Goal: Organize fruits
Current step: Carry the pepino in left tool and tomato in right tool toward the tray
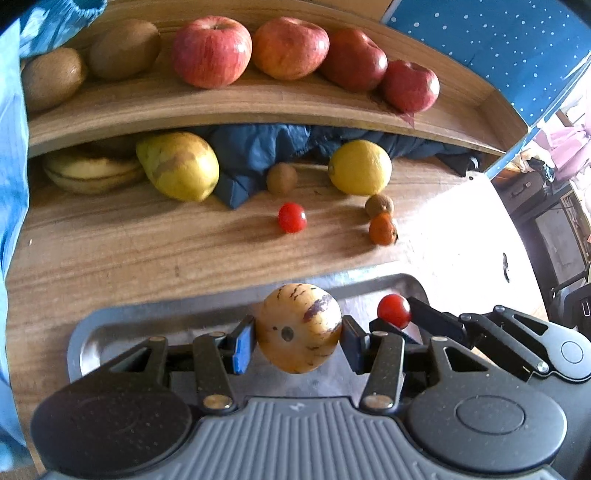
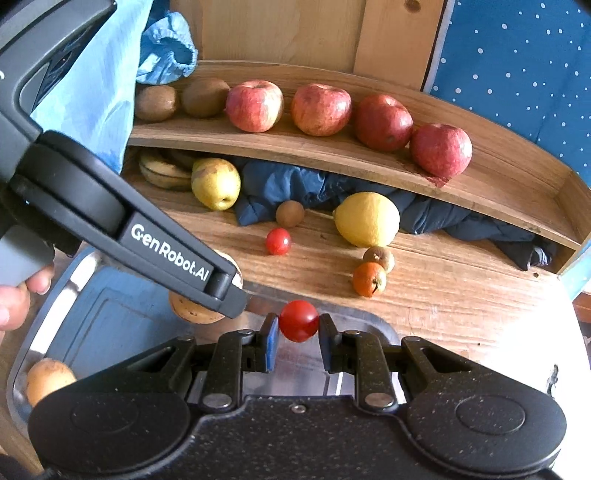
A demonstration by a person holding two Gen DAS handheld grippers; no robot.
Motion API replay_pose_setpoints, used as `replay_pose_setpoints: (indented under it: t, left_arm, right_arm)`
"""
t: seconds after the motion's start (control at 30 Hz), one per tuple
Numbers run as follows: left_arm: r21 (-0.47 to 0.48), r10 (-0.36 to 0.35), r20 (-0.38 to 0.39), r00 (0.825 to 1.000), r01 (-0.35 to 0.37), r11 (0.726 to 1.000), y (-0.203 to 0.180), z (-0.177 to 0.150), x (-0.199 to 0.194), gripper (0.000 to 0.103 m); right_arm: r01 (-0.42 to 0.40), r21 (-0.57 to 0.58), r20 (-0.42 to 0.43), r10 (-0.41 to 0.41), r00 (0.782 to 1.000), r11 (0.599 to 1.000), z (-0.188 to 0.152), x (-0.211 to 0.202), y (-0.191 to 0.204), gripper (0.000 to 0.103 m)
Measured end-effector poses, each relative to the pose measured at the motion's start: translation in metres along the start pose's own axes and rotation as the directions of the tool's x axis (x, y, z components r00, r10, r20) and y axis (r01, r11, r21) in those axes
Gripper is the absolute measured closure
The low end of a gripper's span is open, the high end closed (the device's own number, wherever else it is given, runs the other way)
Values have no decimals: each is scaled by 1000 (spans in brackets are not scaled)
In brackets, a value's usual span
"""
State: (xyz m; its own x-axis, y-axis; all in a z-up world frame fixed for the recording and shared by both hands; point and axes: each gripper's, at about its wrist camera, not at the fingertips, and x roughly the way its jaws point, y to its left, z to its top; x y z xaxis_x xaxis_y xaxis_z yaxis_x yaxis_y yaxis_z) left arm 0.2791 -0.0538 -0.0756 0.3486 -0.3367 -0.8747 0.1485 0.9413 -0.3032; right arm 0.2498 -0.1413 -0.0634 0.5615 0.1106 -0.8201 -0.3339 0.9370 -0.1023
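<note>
My left tool [image 1: 298, 334] grips a pale yellow, purple-streaked melon [image 1: 298, 328] between its pads, above a metal tray [image 1: 110, 328]. My right tool [image 2: 298, 321] pinches a cherry tomato [image 2: 298, 320] just over the tray's far rim; a second tan fruit [image 2: 46, 378] lies at the tray's near left corner. Beyond the tray, the wooden surface [image 2: 461, 306] carries another cherry tomato [image 2: 278, 241], a small orange fruit [image 2: 369, 279] touching a small brown fruit [image 2: 378, 257], a lemon [image 2: 366, 219], a round brown fruit [image 2: 290, 213], a yellow-green pear [image 2: 216, 183] and browned bananas [image 2: 162, 171]. Dark blue cloth [image 2: 424, 210] is bunched under the raised wooden shelf [image 2: 332, 155], which holds two kiwis [image 2: 205, 96] at left and four red apples [image 2: 320, 109] in a row. Behind it stand pale wood panels [image 2: 280, 33] and a blue white-dotted wall covering [image 2: 517, 55]. A blue sleeve [image 2: 92, 85] hangs at left.
</note>
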Motion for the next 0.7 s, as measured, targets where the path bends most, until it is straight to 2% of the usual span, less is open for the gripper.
replay_pose_setpoints:
  t: [0.7]
  left_arm:
    - [-58,37,-8,999,-38,998,-10,-60,-14,50]
  right_arm:
    - [-55,-54,-29,54,998,997,-49,-33,9,79]
